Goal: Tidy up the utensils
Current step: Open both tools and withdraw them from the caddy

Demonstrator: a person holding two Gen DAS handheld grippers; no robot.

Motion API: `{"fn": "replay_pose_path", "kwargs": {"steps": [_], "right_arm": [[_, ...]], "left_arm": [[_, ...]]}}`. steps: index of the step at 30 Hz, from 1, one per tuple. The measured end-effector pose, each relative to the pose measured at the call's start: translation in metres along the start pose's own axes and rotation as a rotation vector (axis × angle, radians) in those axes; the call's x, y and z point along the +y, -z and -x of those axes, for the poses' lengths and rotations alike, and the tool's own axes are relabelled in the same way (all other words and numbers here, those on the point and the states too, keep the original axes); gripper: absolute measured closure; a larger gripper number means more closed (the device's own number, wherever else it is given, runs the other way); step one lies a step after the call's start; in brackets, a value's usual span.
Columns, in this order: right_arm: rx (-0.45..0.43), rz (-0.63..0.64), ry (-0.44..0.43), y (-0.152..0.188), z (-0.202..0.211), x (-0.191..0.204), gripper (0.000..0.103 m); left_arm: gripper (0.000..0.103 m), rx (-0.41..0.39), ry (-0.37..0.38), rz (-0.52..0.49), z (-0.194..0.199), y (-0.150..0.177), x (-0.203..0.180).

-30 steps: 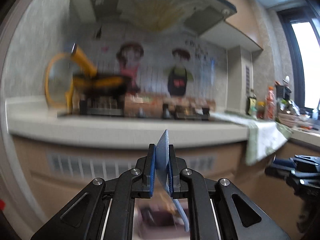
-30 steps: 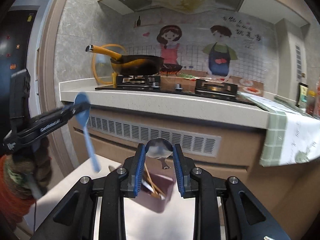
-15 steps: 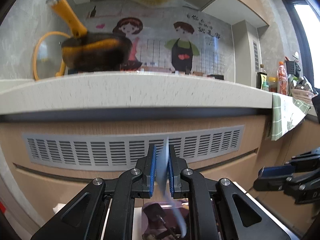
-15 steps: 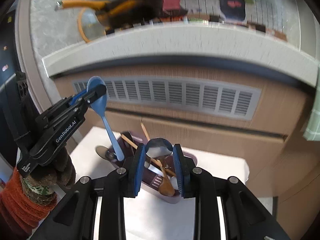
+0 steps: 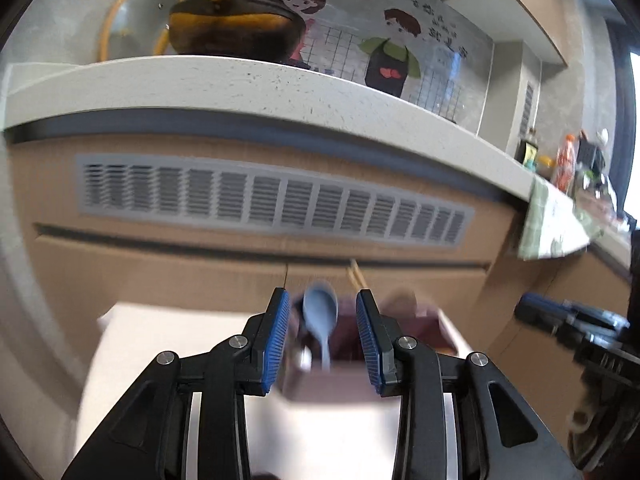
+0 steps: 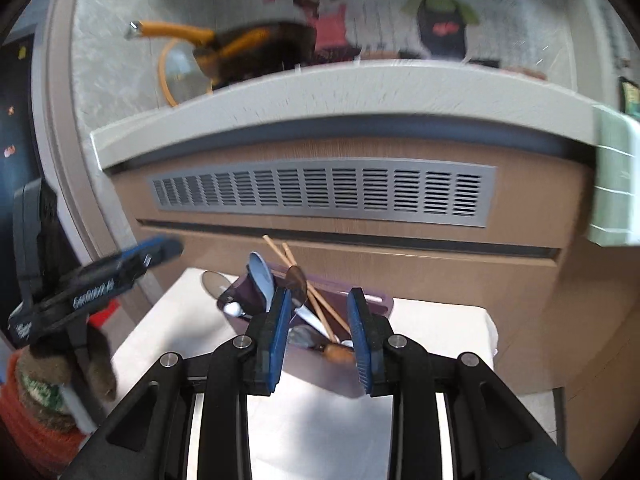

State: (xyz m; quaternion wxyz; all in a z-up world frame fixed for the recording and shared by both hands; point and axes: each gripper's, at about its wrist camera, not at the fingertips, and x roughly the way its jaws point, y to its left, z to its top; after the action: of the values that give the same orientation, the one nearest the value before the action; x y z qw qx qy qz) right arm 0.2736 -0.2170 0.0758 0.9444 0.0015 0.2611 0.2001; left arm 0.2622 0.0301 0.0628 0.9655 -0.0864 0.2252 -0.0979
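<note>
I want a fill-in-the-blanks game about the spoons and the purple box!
1. The blue spoon stands in the purple ____.
2. Both the left gripper and the right gripper are ____.
3. The two chopsticks lean inside the box, made of ____.
4. The box sits on a ____ table.

Missing words: box; open; wood; white
</note>
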Motion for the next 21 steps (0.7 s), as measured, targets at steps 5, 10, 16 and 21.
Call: {"fn": "replay_pose_path", "kwargs": {"steps": [5,10,16,21], "right_arm": [[-0.056,0.035,0.010,0.054,0.044,0.028,0.074],[-0.031,-0.001,-0.007,0.099,0.072,0.044,0.074],[-0.028,-0.021,0.046,0.134,0.094,0.047,0.074],[-0.028,-0.043,0.059,0.138,0.101,0.043,0.074]], "left_arm": [[0.067,-0.008,-0.076,-0.069,0.059,0.048,-0.031],[0.067,0.041,-0.116,-0.089,0.095,0.087,-0.057],[0.067,0.084,-0.118,-0.095,0.116,0.116,-0.068],[0.067,0.072,-0.126,-0.088,0.125,0.117,-0.069]]}}
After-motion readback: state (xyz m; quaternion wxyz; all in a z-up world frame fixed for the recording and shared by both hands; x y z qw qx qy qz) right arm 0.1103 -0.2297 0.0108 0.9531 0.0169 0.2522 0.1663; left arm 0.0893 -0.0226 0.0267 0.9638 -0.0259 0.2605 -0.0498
